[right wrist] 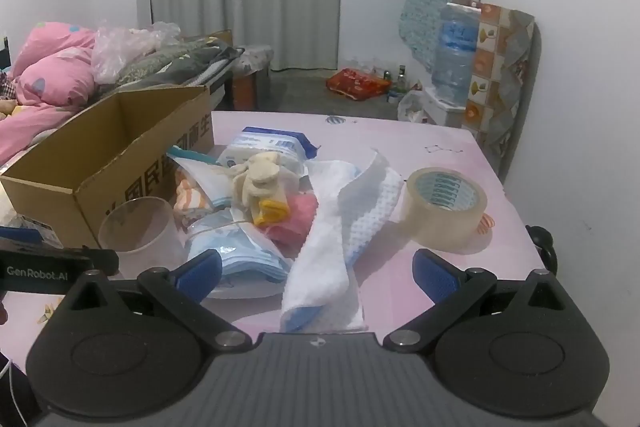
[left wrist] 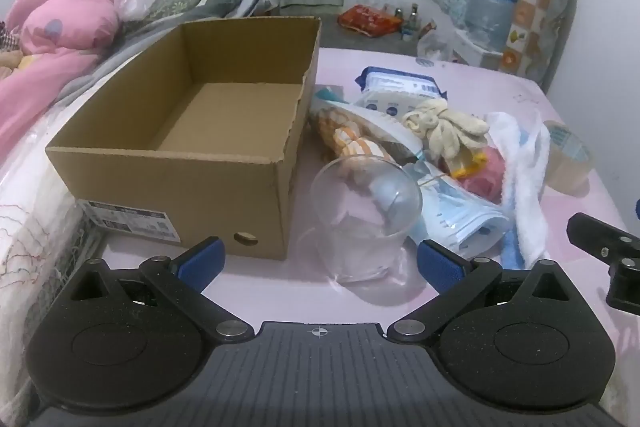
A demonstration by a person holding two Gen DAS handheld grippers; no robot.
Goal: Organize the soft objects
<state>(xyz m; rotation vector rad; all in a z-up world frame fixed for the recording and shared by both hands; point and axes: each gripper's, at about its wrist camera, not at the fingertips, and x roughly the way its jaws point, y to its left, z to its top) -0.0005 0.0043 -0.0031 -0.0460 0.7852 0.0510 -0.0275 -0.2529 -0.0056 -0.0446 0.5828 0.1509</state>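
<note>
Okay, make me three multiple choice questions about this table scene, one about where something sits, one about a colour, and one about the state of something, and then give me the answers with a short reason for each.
1. Where is the roll of clear tape?
A. inside the box
B. on the pink table, right of the pile
C. under the white cloth

2. What colour are the gripper pads?
A. blue
B. red
C. yellow

3. What is the state of the cardboard box?
A. taped shut
B. full of cloths
C. open and empty

Answers:
1 B: the tape stands on the pink table, beside the white cloth.
2 A: blue pads show in both wrist views.
3 C: the bare cardboard floor is visible from the left wrist view.
</note>
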